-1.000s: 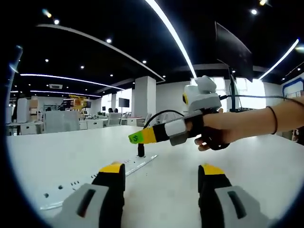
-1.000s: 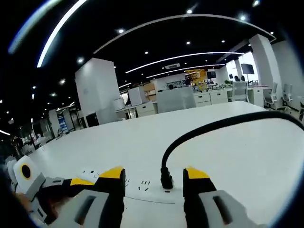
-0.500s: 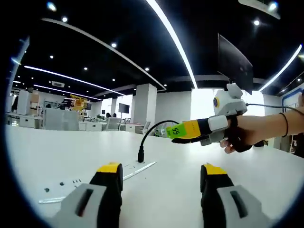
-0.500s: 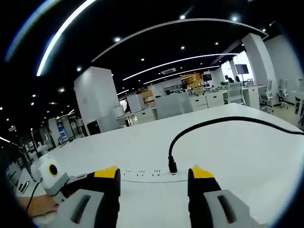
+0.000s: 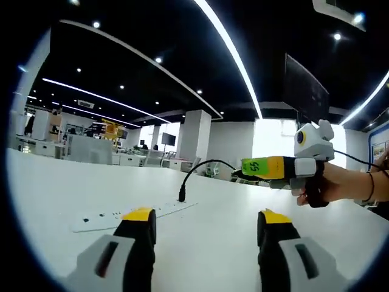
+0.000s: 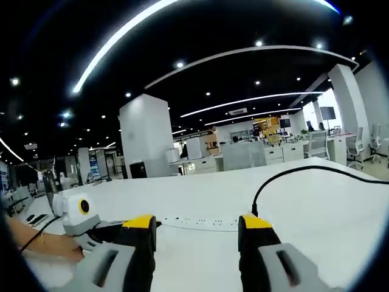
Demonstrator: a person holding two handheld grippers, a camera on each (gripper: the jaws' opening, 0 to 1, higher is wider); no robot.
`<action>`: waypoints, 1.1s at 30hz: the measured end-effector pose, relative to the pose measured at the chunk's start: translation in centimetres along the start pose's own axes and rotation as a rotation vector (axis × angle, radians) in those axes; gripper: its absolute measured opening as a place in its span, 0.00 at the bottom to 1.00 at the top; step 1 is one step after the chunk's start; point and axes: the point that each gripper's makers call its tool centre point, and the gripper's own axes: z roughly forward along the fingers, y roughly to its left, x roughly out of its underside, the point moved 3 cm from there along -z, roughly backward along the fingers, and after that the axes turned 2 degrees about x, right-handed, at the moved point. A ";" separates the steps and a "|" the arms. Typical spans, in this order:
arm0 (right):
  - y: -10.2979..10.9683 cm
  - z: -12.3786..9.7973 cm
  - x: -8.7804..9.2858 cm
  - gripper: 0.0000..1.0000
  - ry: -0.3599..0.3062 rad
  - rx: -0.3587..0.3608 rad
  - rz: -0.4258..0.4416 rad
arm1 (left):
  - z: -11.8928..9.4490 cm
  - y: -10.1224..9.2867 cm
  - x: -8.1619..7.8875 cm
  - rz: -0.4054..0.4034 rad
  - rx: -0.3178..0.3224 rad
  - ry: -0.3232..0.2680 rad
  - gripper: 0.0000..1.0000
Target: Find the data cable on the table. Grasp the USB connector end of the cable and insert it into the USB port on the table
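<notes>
The black data cable (image 5: 203,163) arches up from the white power strip (image 5: 121,216) on the table; its connector (image 5: 181,194) stands upright on the strip's far end. My left gripper (image 5: 205,218) is open and empty, low over the table just short of the strip. My right gripper (image 5: 255,166), held in a hand (image 5: 319,188), hovers to the right of the cable, apart from it. In the right gripper view the right gripper (image 6: 196,224) is open with nothing between its jaws. The strip (image 6: 200,222) lies beyond them, and the connector (image 6: 254,210) rises there.
The white table (image 5: 67,182) stretches wide around the strip. A hand (image 6: 42,246) holding the left gripper comes in at the lower left of the right gripper view. A dark monitor (image 5: 307,88) hangs behind the right hand. Office desks and a white column (image 6: 146,137) stand far off.
My right gripper has drawn back to the right and away from the connector, which stays upright on the strip. Both views have pulled back from the strip.
</notes>
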 end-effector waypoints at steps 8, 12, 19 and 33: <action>3.7 -3.9 -2.1 0.55 -0.149 0.022 0.078 | -6.2 -1.6 -5.1 0.090 -0.133 -0.063 0.71; 5.3 -6.0 -2.7 0.55 -0.176 0.029 0.066 | -9.8 -1.7 -7.8 0.163 -0.212 -0.086 0.71; 7.7 -10.2 -3.7 0.56 -0.251 0.053 0.035 | -15.3 -2.9 -10.5 0.208 -0.301 -0.147 0.72; 8.6 -16.3 -2.2 0.56 -0.276 0.159 -0.035 | -24.3 -2.1 -10.6 0.254 -0.535 -0.138 0.72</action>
